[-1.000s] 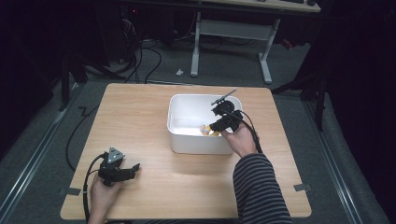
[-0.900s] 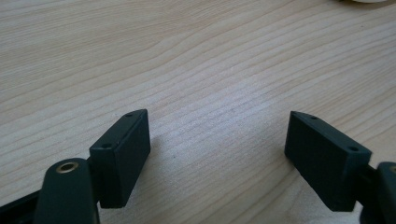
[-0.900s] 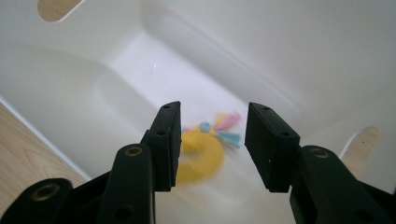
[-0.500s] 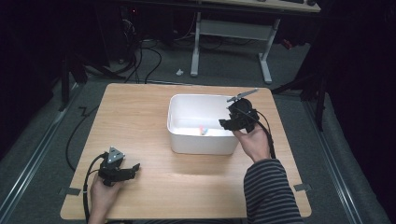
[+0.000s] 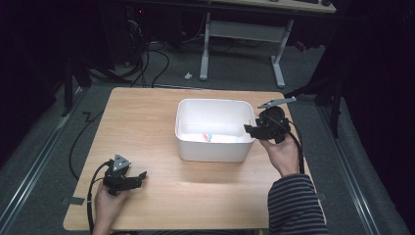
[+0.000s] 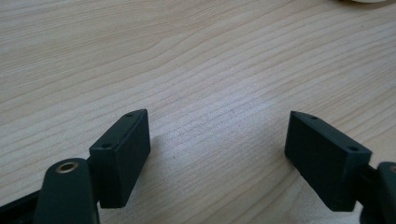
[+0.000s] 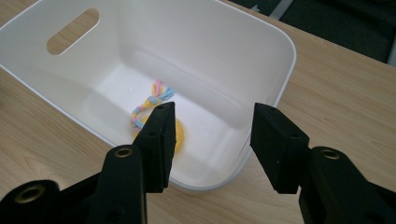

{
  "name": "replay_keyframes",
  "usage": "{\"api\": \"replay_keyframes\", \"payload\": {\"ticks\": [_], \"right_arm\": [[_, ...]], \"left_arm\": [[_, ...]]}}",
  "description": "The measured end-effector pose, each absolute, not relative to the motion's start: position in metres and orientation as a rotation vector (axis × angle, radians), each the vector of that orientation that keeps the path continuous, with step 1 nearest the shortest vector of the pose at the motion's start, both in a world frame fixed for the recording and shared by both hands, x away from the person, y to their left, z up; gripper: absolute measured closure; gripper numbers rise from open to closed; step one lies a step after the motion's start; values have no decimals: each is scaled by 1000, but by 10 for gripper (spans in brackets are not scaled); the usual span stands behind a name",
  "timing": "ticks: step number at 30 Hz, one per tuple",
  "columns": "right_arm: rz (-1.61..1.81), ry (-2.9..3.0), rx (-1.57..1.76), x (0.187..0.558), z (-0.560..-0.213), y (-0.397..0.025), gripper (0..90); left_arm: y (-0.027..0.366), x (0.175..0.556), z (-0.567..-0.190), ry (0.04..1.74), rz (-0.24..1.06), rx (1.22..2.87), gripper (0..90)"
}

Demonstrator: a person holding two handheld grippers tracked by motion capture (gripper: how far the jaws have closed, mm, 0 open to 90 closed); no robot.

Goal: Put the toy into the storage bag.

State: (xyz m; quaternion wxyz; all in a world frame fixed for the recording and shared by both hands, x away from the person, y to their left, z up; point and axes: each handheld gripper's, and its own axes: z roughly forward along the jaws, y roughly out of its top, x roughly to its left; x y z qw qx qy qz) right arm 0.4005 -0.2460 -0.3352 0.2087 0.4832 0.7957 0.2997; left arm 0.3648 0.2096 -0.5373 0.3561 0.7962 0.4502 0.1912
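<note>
— Where does your right tool (image 7: 210, 140) stand?

— It's my tool at the right end of the white bin (image 5: 214, 128), above the rim there. Jaws spread wide, nothing between them.

— And the toy?

— The braided rope toy (image 7: 154, 105), pastel strands with a yellow part, lies on the bin floor, left of and below my tool. In the right gripper view its long axis runs away from the jaws toward the handle-slot wall.

— The other one?

— My left tool (image 5: 128, 179) rests low over the surface (image 5: 147, 117) at the near left corner, also wide open and empty, well apart from the bin. I judge the right is far nearer for any reach into the bin.
</note>
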Motion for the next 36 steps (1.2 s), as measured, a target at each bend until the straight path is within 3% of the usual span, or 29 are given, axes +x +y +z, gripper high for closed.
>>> {"api": "replay_keyframes", "payload": {"ticks": [36], "right_arm": [[918, 2066, 1398, 343, -347, -305, 516]], "left_arm": [[209, 365, -537, 1164, 496, 2053, 227]]}}
